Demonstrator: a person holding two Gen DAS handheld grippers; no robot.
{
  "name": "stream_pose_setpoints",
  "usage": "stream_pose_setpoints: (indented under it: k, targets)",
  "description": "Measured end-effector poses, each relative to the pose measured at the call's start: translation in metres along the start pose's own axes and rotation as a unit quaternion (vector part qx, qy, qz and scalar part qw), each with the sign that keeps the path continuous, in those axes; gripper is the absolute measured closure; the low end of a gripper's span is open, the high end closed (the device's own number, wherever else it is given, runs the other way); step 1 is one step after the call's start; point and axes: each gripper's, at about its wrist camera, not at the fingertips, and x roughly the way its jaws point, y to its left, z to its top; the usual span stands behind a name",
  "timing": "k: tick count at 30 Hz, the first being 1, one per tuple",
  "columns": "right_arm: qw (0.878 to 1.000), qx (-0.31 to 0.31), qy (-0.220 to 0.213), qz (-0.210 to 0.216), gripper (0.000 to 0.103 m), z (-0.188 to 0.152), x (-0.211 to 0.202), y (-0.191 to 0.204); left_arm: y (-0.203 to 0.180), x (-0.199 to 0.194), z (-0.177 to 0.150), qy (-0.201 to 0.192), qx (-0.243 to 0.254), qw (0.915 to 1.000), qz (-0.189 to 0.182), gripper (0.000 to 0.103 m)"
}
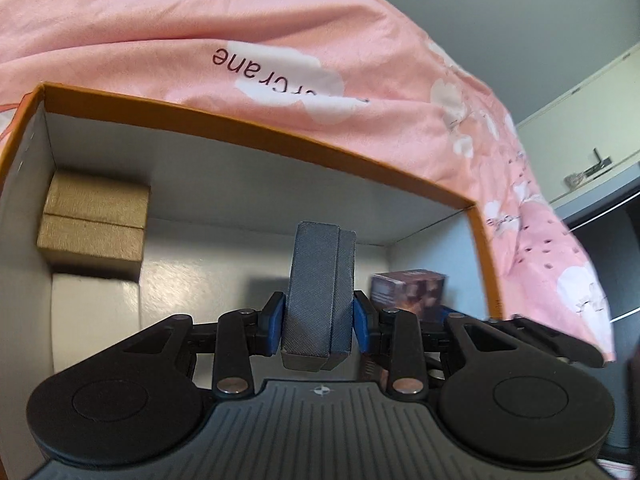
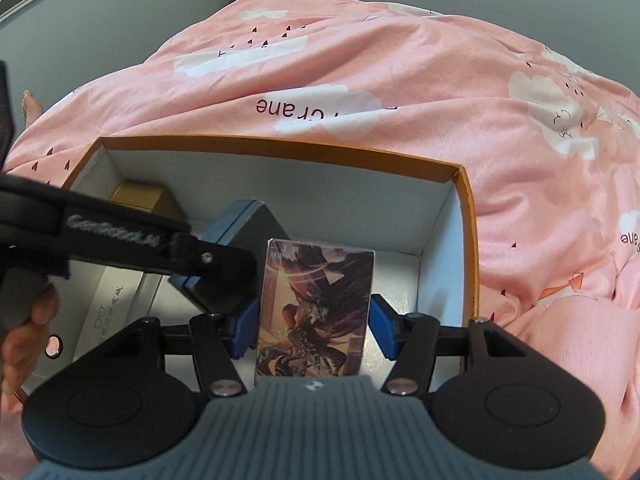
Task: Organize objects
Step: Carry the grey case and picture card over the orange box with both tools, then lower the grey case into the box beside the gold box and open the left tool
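An orange-rimmed cardboard box (image 1: 256, 136) with a white inside lies on a pink bedspread; it also shows in the right wrist view (image 2: 280, 150). My left gripper (image 1: 319, 320) is shut on a grey-blue case (image 1: 320, 284) and holds it upright inside the box; the case also shows in the right wrist view (image 2: 256, 224). My right gripper (image 2: 314, 330) holds a picture-printed card box (image 2: 316, 312) upright between its blue pads (image 2: 245, 330), inside the box at the right. The card box also shows in the left wrist view (image 1: 408, 288).
A gold box (image 1: 94, 220) sits in the far left corner of the cardboard box. A white box with glasses print (image 2: 108, 304) lies along its left wall. The pink bedspread (image 2: 400, 80) surrounds everything. Grey walls and a cupboard (image 1: 580, 140) stand behind.
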Motion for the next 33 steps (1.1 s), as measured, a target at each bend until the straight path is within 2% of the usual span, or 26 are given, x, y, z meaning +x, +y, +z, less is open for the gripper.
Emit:
stream_pose_setpoints:
  k: [3, 7, 8, 14, 18, 25, 29, 33]
  targets:
    - [1.000, -0.003, 0.001, 0.000, 0.042, -0.001, -0.001, 0.000, 0.008, 0.003, -0.001, 0.000, -0.005, 0.9999, 0.014, 0.061]
    - [1.000, -0.013, 0.002, -0.008, 0.042, -0.003, -0.001, 0.003, 0.009, -0.005, -0.005, -0.016, 0.005, 0.9985, 0.052, 0.043]
    - [1.000, -0.016, 0.002, -0.009, 0.042, -0.004, -0.001, 0.003, 0.008, -0.008, -0.006, -0.020, 0.012, 0.9980, 0.059, 0.042]
    - [0.999, -0.034, 0.004, -0.011, 0.042, -0.005, -0.001, 0.009, 0.002, -0.024, -0.011, -0.025, 0.062, 0.9941, 0.085, 0.042]
    - [0.999, -0.044, 0.005, -0.005, 0.042, -0.004, -0.001, 0.014, -0.002, -0.034, -0.014, -0.013, 0.106, 0.9905, 0.087, 0.042]
    - [0.999, -0.035, 0.027, 0.005, 0.042, 0.004, 0.009, 0.018, -0.006, -0.042, -0.024, 0.021, 0.195, 0.9763, 0.092, 0.042]
    - [0.998, -0.035, 0.045, -0.008, 0.042, 0.008, 0.023, 0.021, -0.007, -0.033, -0.028, 0.046, 0.215, 0.9708, 0.097, 0.043]
    - [0.997, -0.032, 0.066, -0.024, 0.042, 0.014, 0.040, 0.022, -0.008, -0.031, -0.029, 0.048, 0.220, 0.9688, 0.102, 0.045]
